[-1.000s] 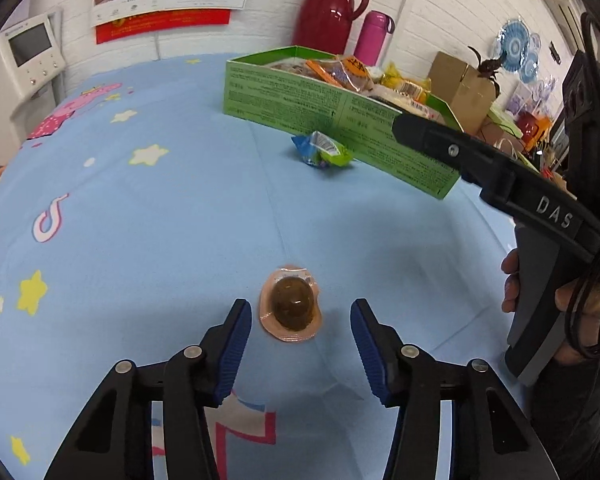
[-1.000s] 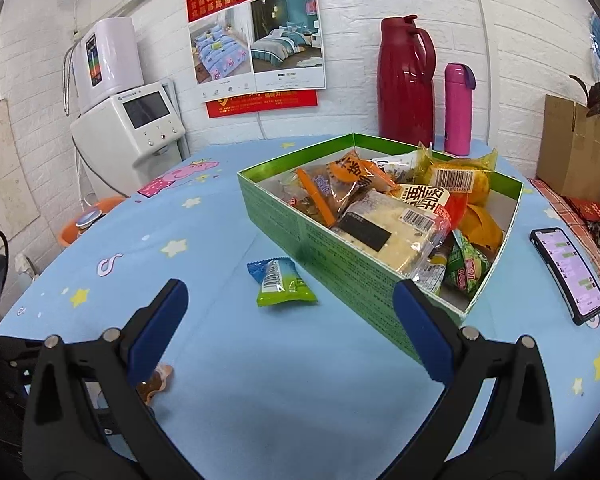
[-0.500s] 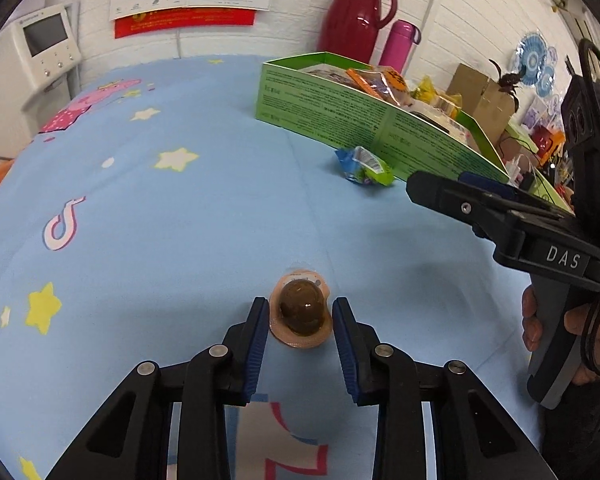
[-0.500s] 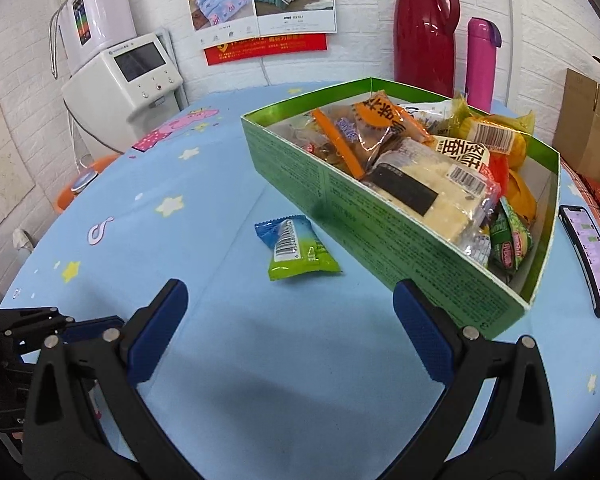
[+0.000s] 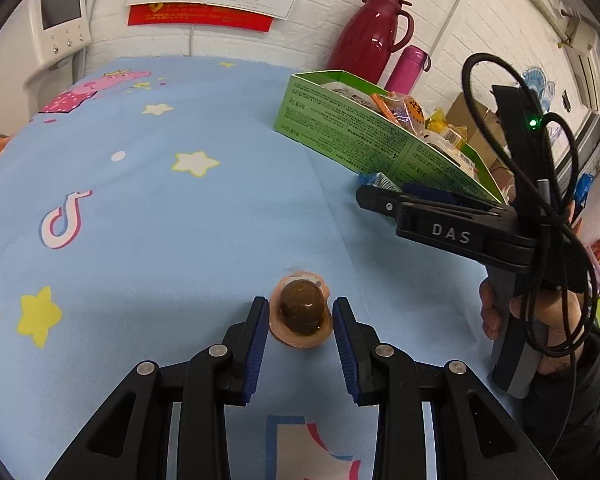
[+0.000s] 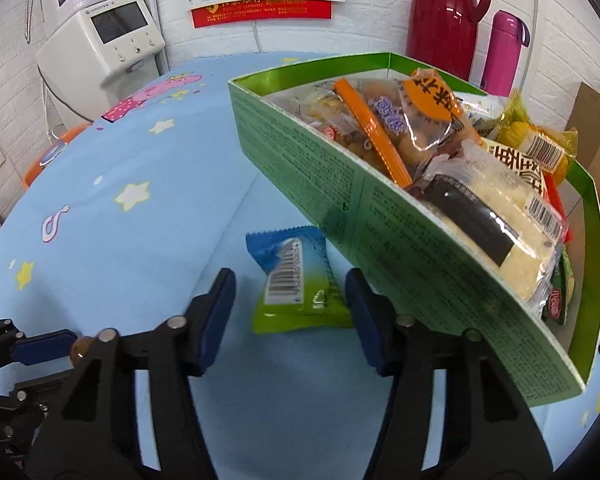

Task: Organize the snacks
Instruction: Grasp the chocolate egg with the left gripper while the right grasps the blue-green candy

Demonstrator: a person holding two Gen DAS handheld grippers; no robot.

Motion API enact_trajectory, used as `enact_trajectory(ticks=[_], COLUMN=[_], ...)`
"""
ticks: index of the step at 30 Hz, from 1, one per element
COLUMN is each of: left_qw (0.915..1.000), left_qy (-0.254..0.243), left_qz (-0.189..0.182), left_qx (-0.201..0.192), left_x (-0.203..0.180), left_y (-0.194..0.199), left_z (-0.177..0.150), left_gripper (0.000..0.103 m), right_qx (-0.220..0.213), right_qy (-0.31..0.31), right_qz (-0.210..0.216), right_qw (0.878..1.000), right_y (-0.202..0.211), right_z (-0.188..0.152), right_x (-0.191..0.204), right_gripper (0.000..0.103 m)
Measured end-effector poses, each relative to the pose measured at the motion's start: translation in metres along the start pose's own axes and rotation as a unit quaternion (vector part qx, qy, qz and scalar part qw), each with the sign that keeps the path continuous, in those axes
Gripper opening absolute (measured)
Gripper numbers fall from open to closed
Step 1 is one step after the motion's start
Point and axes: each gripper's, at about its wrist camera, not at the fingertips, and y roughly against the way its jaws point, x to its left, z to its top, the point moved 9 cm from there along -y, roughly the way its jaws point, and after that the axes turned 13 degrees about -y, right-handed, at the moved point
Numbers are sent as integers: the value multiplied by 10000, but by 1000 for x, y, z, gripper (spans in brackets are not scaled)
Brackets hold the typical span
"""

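The left gripper (image 5: pixel 300 316) is set low over the blue tablecloth (image 5: pixel 180 220) with its fingers narrowed around a jelly cup (image 5: pixel 302 310), seen in the lower centre of the left wrist view. The blue pads stand just beside the cup's flange on both sides; firm contact cannot be confirmed, so the cup is not judged as held.

The right gripper (image 6: pixel 290 292) is shown in the lower centre of the right wrist view, its fingers part-open and straddling a blue-and-green snack packet (image 6: pixel 296 280). The packet lies flat on the cloth, just beside the long wall of the green snack box (image 6: pixel 380 216), which fills the right half of that view and is already heaped with wrapped snacks.

Hazards, as judged from this position:
- The cup's thin flange may be pinched instead of its dome, so that the cup tips or slips out when raised.
- The cup's soft wall may be crushed under excessive closing force.
- The right finger may be caught against the box wall, so that the box is pushed or the packet is trapped.
- The slick packet film may slide between the pads.
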Motion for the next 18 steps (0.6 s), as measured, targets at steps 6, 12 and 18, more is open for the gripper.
enact_trajectory(ticks=[6,12,18], left_qw=[10000,10000,9994], left_qy=[-37,3,-230], left_qz=[23,20,253], left_qx=[-18,-76,-65], left_x=[-2,-3,-7], left_y=[2,3,3], left_z=[-2,-2,-1], left_gripper=[34,34,33], right_qx=[-7,64,-20], right_qy=[12,-72,-126], right_qz=[93,266,568], right_qw=[10000,9996,9983], right_y=[0,-1,10], right_z=[-1,2,-3], right_x=[2,4,11], right_gripper=[46,50,44])
